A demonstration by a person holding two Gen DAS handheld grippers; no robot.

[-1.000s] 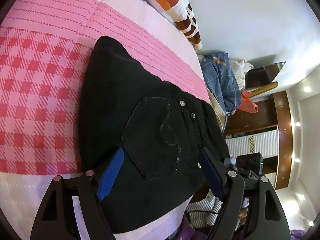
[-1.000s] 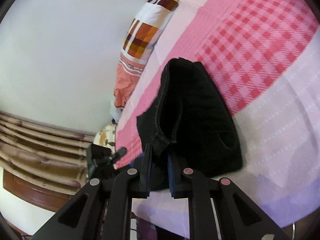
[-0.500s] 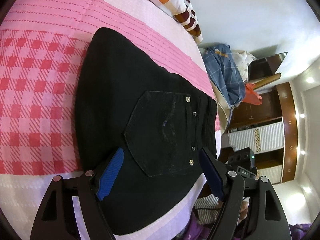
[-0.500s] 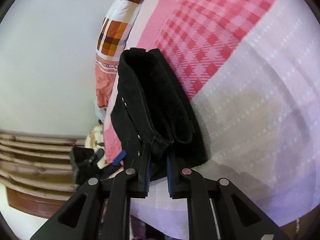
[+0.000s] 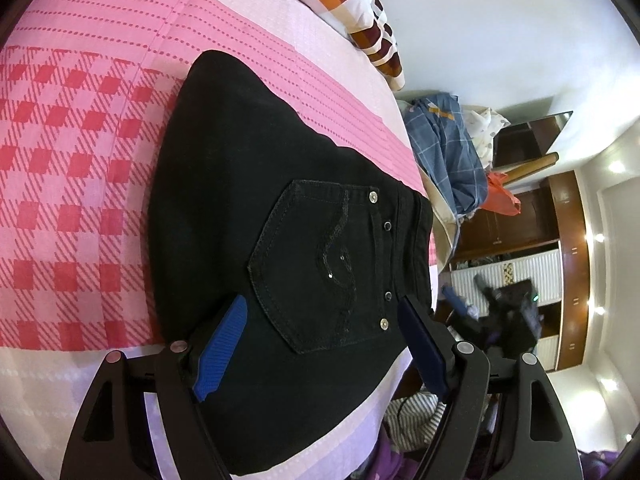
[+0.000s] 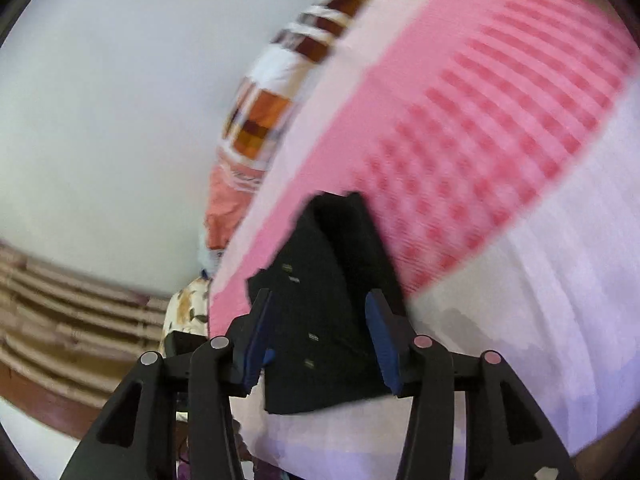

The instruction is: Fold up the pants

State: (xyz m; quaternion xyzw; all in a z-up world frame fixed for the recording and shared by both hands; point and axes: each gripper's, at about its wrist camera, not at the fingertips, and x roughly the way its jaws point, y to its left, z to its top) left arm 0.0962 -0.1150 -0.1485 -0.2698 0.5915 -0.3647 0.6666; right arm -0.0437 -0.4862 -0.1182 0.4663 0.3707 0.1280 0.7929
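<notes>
Checked pink bedsheet [image 5: 60, 208] bears folded black denim pants [image 5: 248, 216].

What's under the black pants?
The black pants lie folded on a bed sheet, pink with red checks, with a plain white band along the near edge. The sheet right beneath them is covered, and so are the folded layers underneath the top one.

Folded black denim pants [image 5: 288, 240] lie flat on the pink checked bedsheet [image 5: 72, 184], stitched back pocket [image 5: 320, 272] facing up. The left claw [image 5: 320, 316] hovers with blue-padded jaws wide apart over the pants' near end
</notes>
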